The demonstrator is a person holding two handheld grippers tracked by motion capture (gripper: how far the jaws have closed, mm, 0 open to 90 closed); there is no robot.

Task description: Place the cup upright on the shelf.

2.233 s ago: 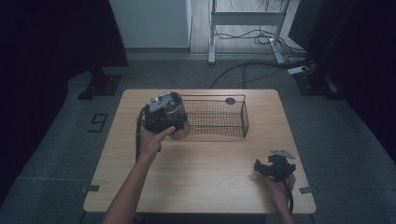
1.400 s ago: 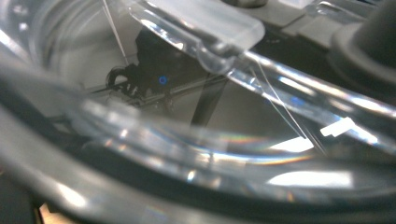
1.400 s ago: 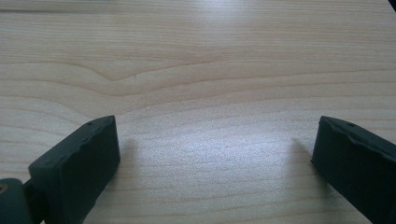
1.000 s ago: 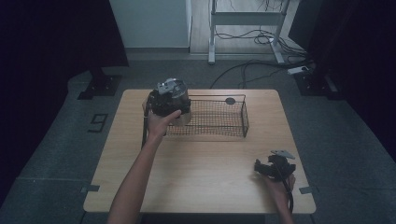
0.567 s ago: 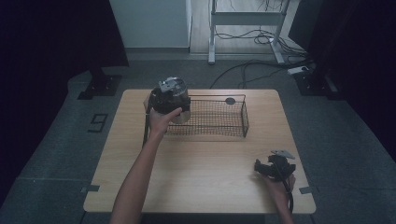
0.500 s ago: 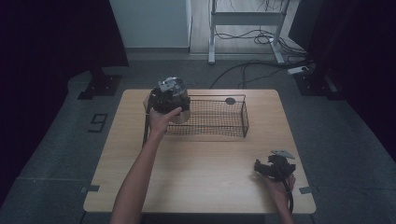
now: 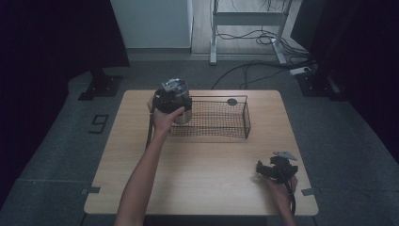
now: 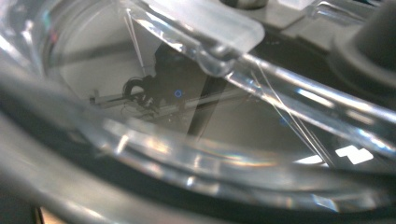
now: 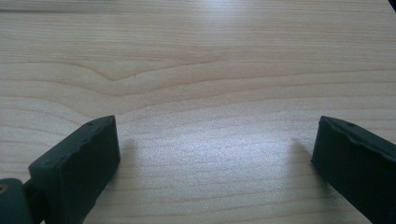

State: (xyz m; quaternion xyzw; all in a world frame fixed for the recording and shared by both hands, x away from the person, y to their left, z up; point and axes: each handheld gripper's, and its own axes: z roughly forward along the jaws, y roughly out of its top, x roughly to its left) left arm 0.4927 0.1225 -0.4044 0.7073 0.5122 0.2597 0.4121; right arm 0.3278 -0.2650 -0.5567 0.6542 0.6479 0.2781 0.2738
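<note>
- Left tongs (image 7: 170, 98) carry a clear-lidded metal container (image 7: 181, 109) over the wire basket's (image 7: 246, 118) left end; their grip is hidden, so I cannot tell.
- Catching the rim could tip it.
- Right tongs (image 9: 212, 158) rest spread on the tabletop (image 7: 211, 165).

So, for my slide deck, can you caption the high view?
Left tongs hold a steel cup at the wire basket's left end; right tongs rest on the table.

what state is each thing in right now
left tool: gripping the tumbler
steel tumbler: upright, clear lid on, at the basket's left end
wire basket: upright on the table, open-topped
right tool: open, empty, low over the wooden table
</note>
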